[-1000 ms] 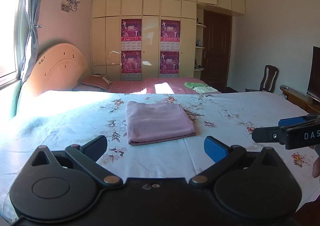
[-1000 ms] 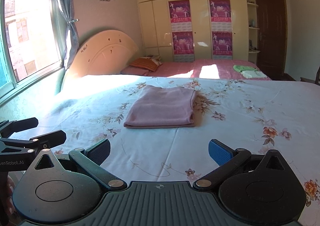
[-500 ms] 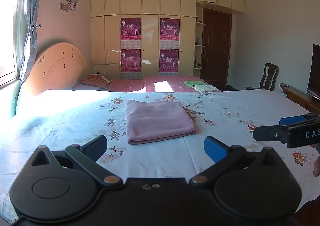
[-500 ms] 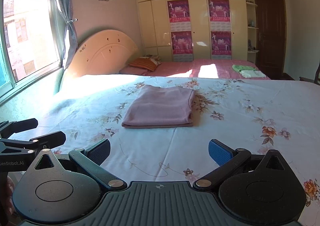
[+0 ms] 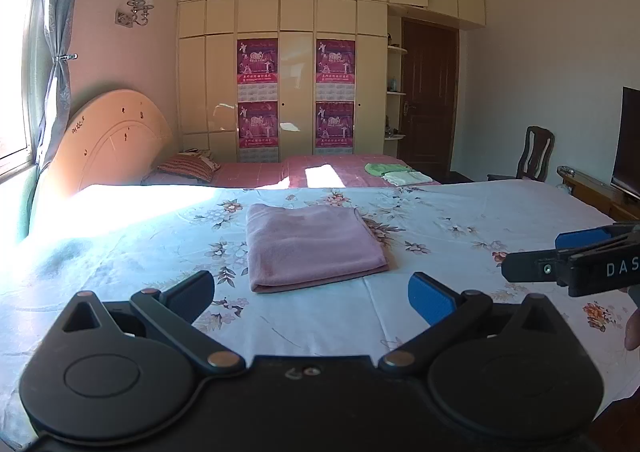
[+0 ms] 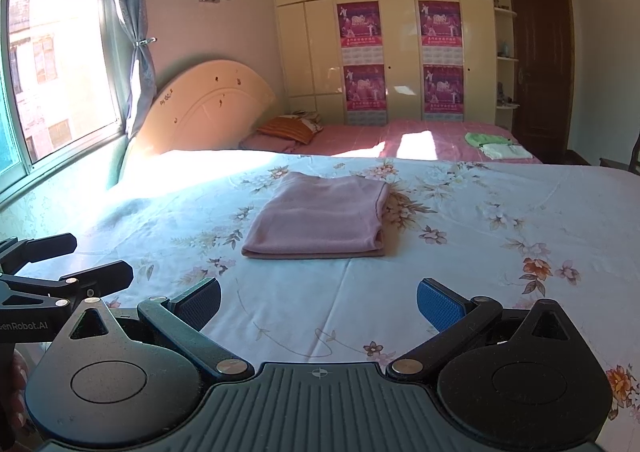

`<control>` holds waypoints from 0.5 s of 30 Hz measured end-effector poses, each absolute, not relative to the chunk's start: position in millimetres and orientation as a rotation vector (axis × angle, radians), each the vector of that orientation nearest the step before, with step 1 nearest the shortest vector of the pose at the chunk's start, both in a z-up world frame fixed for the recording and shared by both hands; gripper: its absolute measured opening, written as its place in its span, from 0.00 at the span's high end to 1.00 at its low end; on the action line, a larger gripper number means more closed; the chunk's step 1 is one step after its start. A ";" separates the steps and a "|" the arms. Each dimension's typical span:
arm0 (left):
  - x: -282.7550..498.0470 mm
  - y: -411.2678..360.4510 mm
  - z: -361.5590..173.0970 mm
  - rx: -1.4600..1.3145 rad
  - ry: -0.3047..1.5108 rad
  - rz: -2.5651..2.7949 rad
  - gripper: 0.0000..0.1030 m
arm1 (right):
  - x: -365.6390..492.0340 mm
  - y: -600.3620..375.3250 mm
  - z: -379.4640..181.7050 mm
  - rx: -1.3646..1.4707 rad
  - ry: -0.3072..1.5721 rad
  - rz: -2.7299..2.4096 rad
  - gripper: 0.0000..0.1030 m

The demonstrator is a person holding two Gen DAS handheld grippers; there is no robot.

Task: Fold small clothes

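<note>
Pink folded fleece cloth (image 5: 312,244) sits squared on the floral bedsheet (image 5: 460,208), done we think.
We'd keep left gripper (image 5: 312,296) and right gripper (image 6: 318,302) spread wide, empty, clear of it.

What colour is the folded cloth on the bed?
Plain pale pink folded cloth, clearest in the right wrist view.

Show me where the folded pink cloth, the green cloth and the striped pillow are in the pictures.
folded pink cloth (image 5: 312,244), left wrist view, middle of its top layer.
green cloth (image 6: 482,138), right wrist view, its top surface.
striped pillow (image 5: 186,165), left wrist view, middle of its striped face.
</note>
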State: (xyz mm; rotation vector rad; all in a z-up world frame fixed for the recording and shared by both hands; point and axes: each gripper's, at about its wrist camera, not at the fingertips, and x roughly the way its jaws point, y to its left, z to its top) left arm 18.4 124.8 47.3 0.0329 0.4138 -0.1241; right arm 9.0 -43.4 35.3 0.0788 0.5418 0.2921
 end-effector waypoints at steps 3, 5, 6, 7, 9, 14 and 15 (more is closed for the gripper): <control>18.2 123.7 47.9 0.029 0.410 -0.133 0.00 | 8.7 -43.9 35.2 0.077 0.541 0.291 0.00; 18.1 123.0 48.2 0.028 0.408 -0.138 0.00 | 9.1 -44.6 35.1 0.076 0.539 0.292 0.00; 18.1 123.0 48.4 0.029 0.407 -0.141 0.00 | 9.1 -44.7 35.0 0.075 0.539 0.292 0.00; 18.4 122.8 48.5 0.030 0.408 -0.143 0.00 | 9.2 -45.3 35.0 0.075 0.539 0.291 0.00; 19.0 122.3 48.0 0.031 0.407 -0.141 0.00 | 9.0 -45.4 35.1 0.074 0.539 0.291 0.00; 19.4 123.2 48.9 0.021 0.394 -0.143 0.00 | 9.0 -46.8 35.2 0.073 0.538 0.293 0.00; 19.4 124.0 49.2 0.017 0.388 -0.140 0.00 | 8.9 -47.1 35.3 0.073 0.538 0.293 0.00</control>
